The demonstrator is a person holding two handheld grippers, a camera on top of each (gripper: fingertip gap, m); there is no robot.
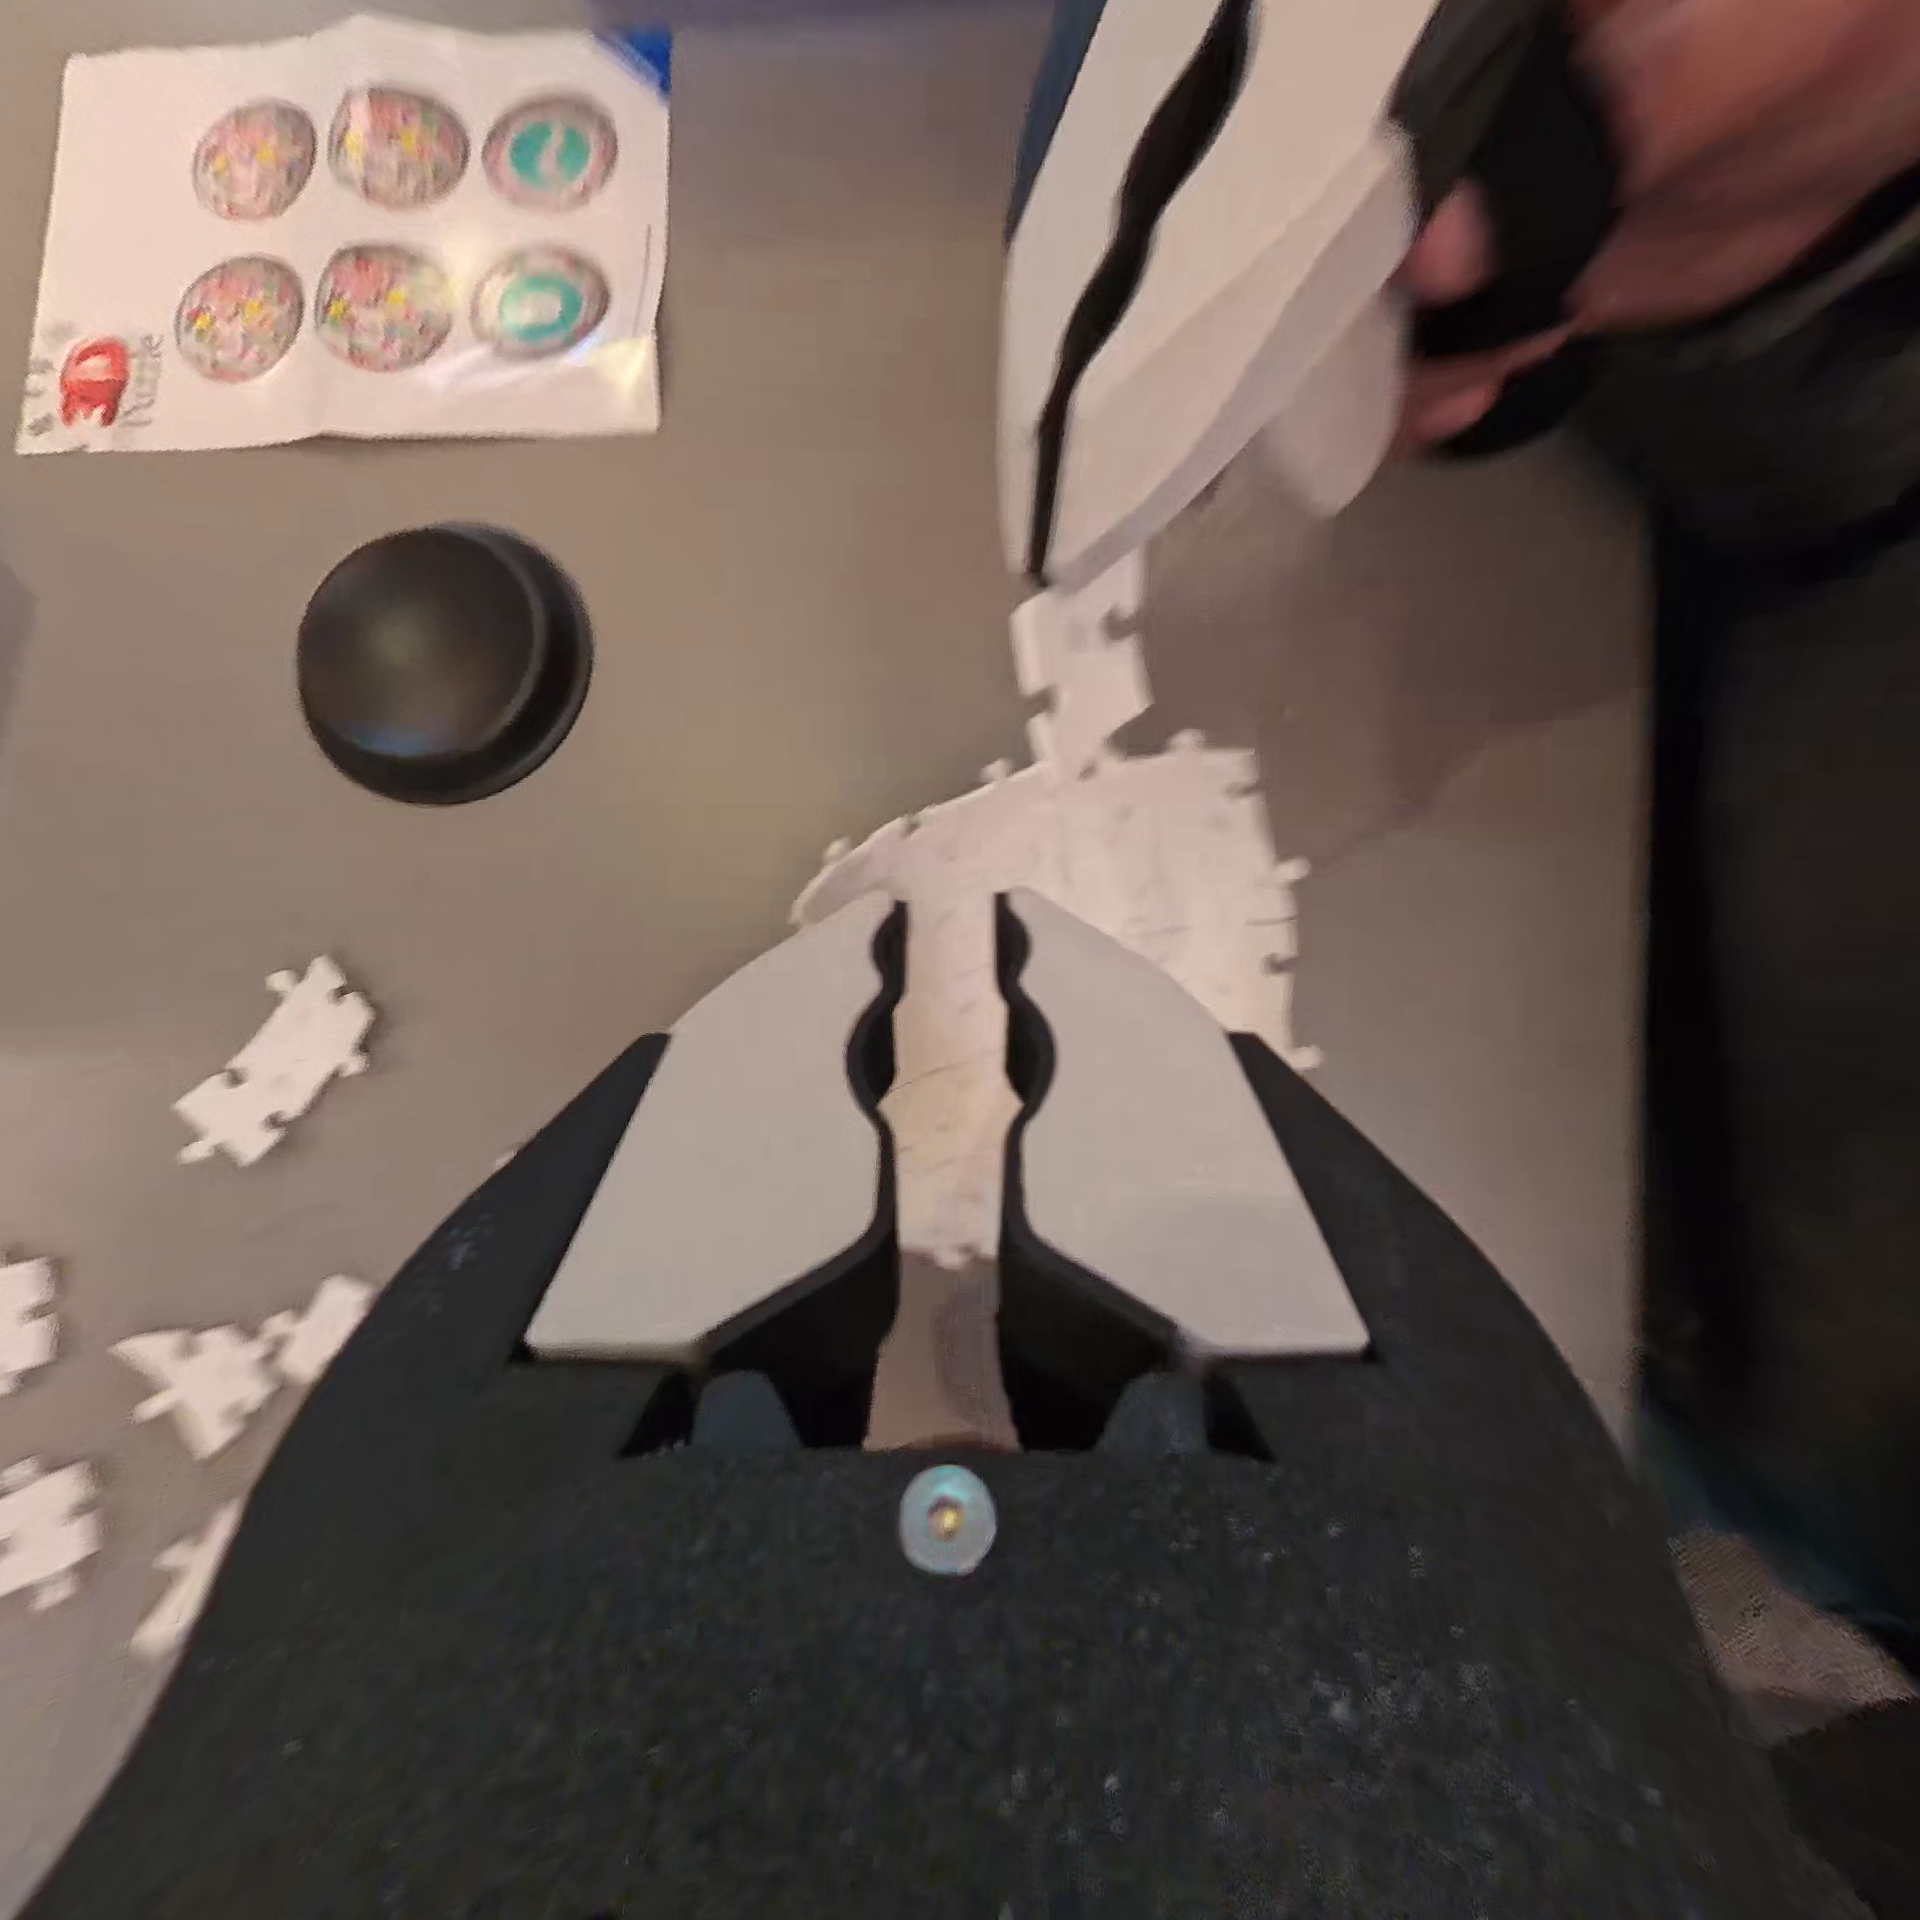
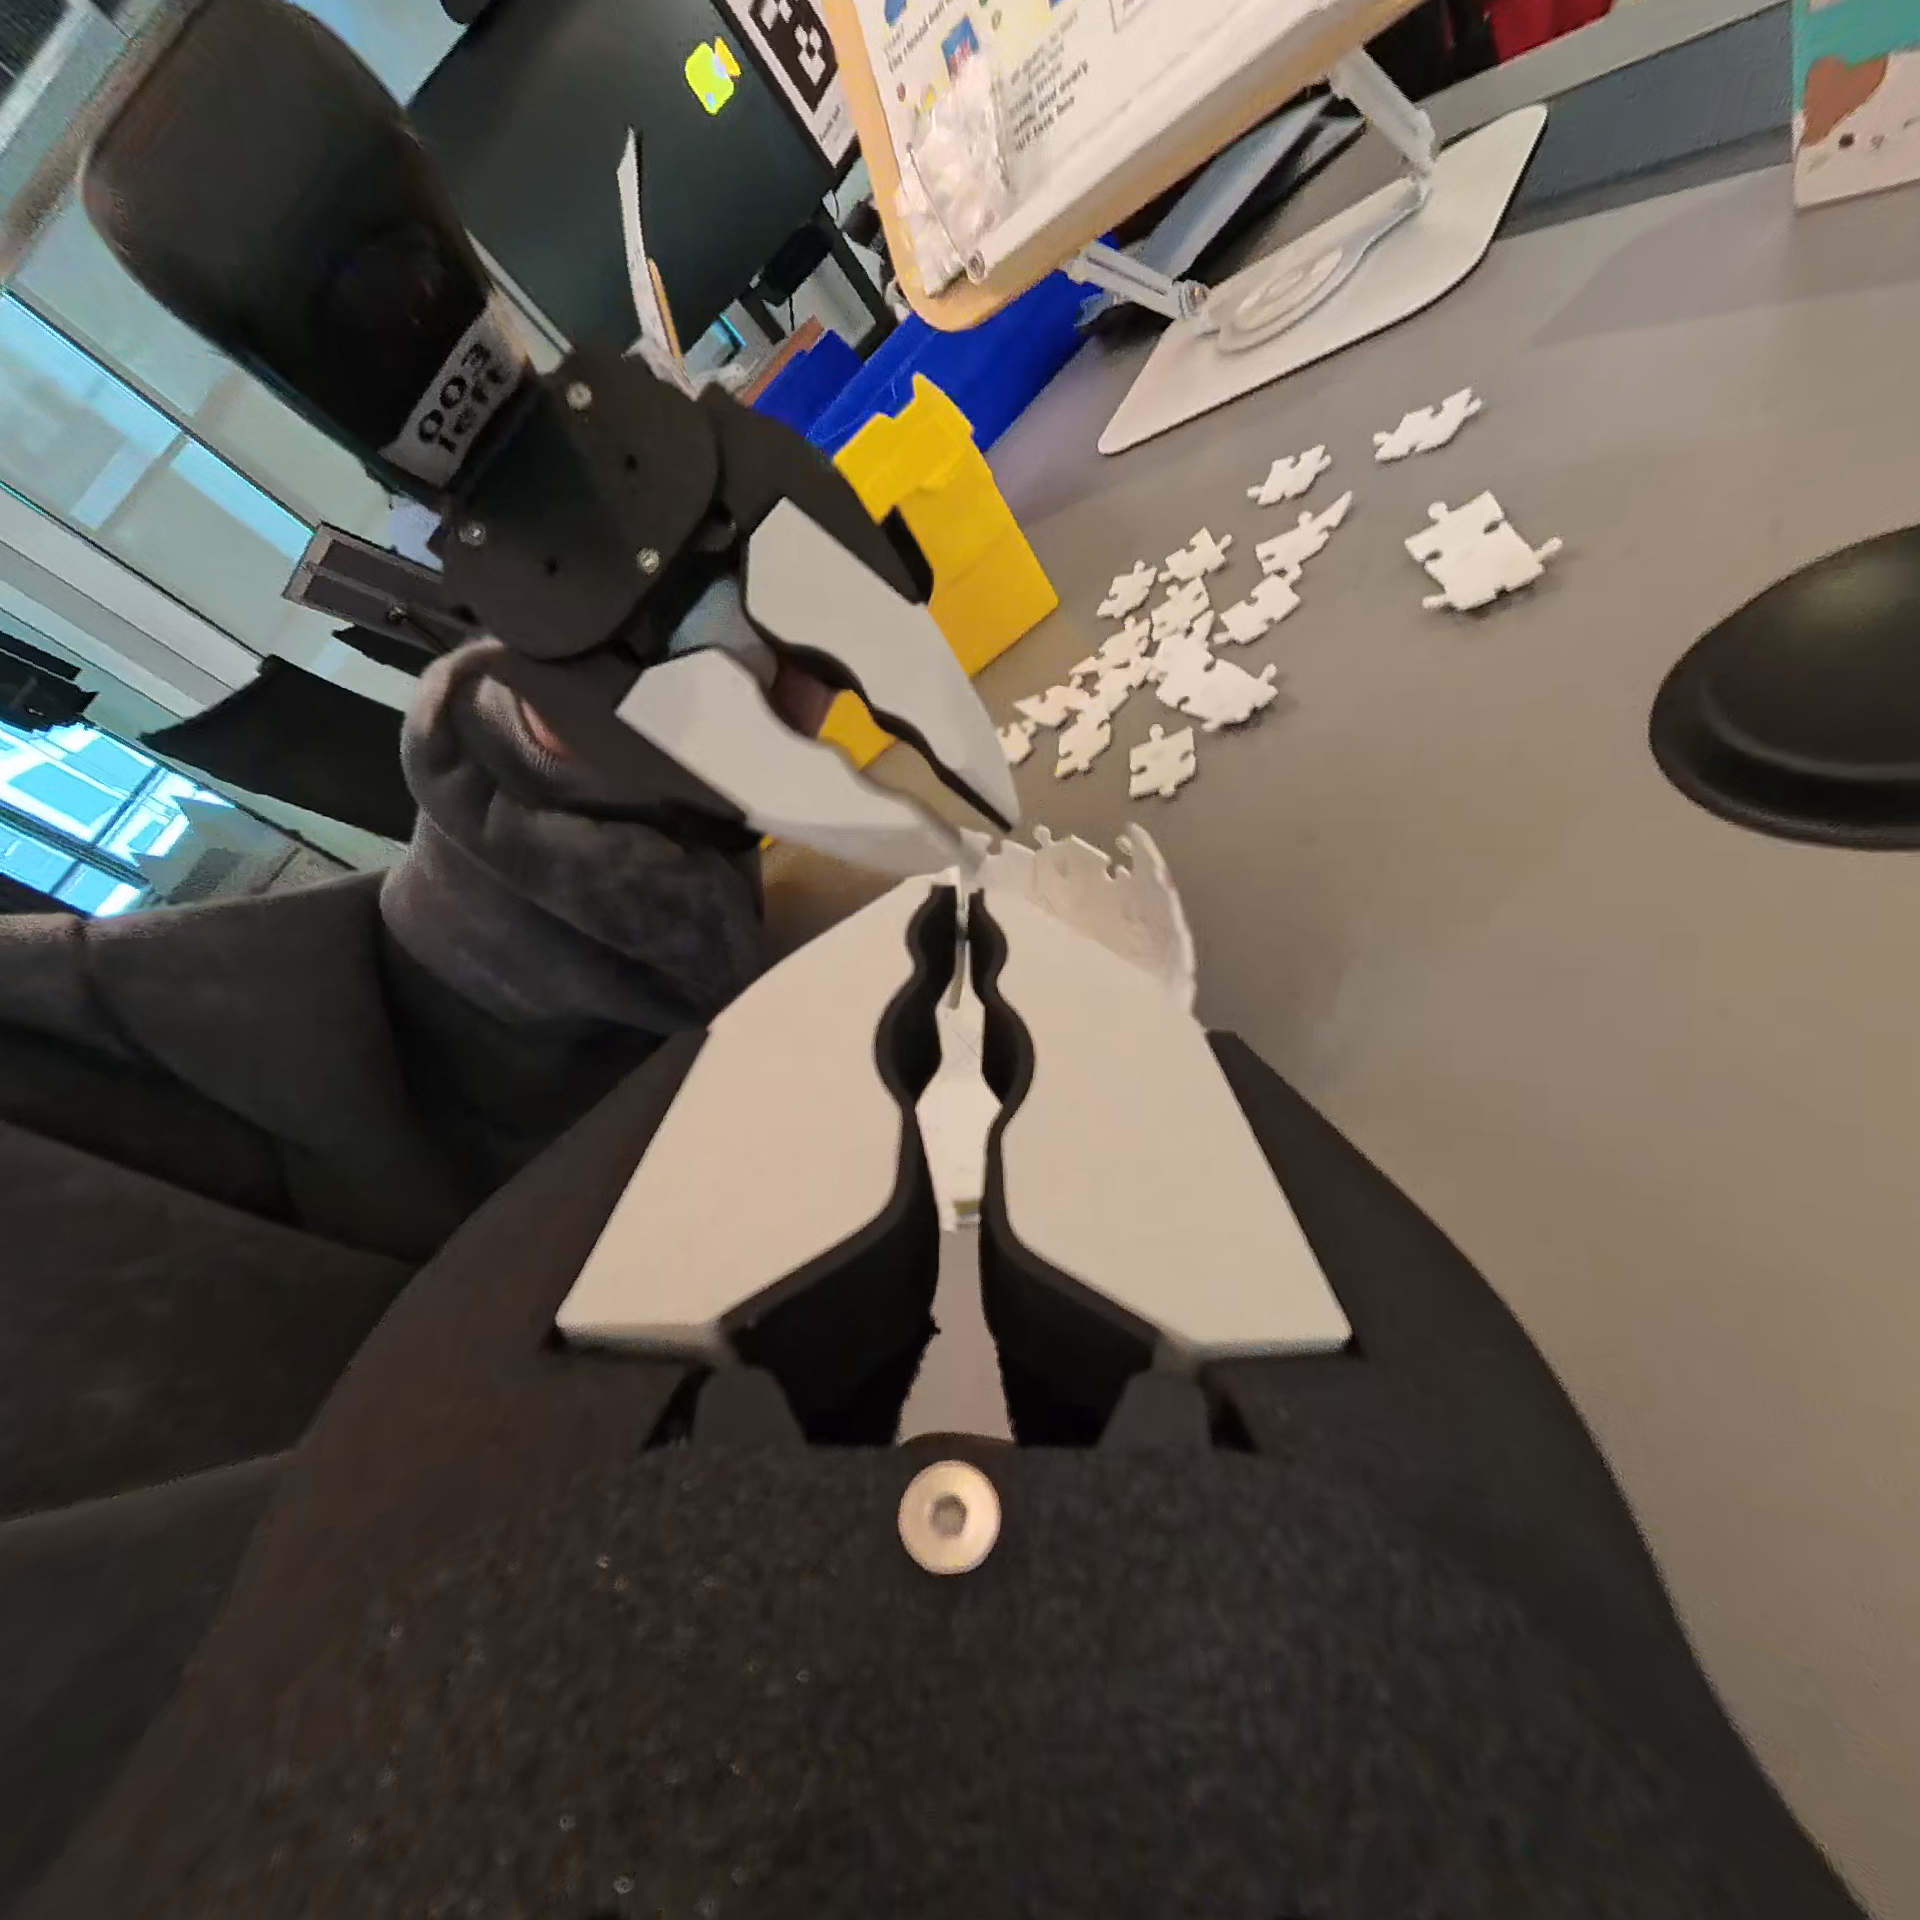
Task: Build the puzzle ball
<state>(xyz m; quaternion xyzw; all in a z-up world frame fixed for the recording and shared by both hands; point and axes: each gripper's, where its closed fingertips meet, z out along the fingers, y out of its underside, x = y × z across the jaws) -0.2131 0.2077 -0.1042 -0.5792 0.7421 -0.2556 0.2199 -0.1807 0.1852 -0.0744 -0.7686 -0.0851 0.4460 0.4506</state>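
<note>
Left wrist view: your left claw (image 1: 948, 914) is clenched on the assembled puzzle section (image 1: 1143, 862), held above the grey surface (image 1: 727, 727). Your right claw (image 1: 1039, 566) pinches the strip at its far end. A black stand (image 1: 442, 660), an instruction sheet (image 1: 343, 239) and loose pieces (image 1: 281, 1049) lie left.

Right wrist view: your right claw (image 2: 961, 894) grips the white section's (image 2: 1101, 883) edge, meeting the left claw (image 2: 997, 826). Loose pieces (image 2: 1195, 644) lie scattered beyond, near a yellow bin (image 2: 966, 551).

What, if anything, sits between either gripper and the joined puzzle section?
Nothing visible. The right gripper already pinches the joined puzzle section edge-on, and the left gripper has its tips at the same section's edge. The loose pieces lie apart on the table.
</note>
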